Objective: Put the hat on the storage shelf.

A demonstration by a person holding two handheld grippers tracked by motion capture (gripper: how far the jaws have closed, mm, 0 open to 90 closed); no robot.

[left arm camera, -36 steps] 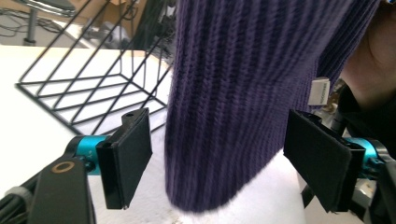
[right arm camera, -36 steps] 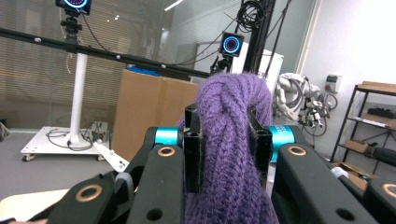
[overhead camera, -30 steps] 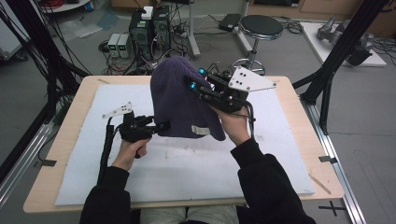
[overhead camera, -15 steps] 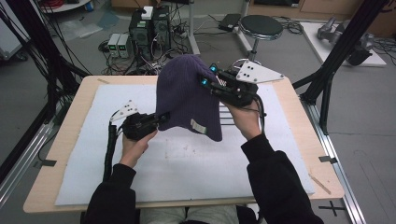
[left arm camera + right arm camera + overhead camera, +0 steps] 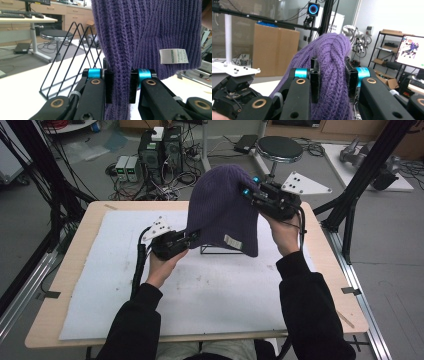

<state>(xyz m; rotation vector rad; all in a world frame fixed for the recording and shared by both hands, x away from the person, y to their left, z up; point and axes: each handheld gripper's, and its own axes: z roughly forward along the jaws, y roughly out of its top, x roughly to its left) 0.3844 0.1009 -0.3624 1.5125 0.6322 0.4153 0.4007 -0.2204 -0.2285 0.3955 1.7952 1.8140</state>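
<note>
A purple knitted beanie (image 5: pixel 222 210) with a small white label (image 5: pixel 231 240) hangs in the air above the far middle of the table. My left gripper (image 5: pixel 192 237) is shut on the beanie's lower left hem (image 5: pixel 120 82). My right gripper (image 5: pixel 247 190), held higher, is shut on the bunched knit near the top right (image 5: pixel 332 87). Under the beanie a black wire rack (image 5: pixel 210 250) stands on the white mat; its triangular loops (image 5: pixel 72 52) rise just behind my left gripper's jaws.
A white mat (image 5: pixel 210 290) covers most of the wooden table (image 5: pixel 75 270). Behind the table are a round stool (image 5: pixel 279 147), computer boxes (image 5: pixel 160 150) and tangled cables on the floor. Black frame posts (image 5: pixel 365 175) stand at both sides.
Both grippers have carried the beanie farther from the person and a little higher. It now hangs over the wire rack, which was hidden behind it before.
</note>
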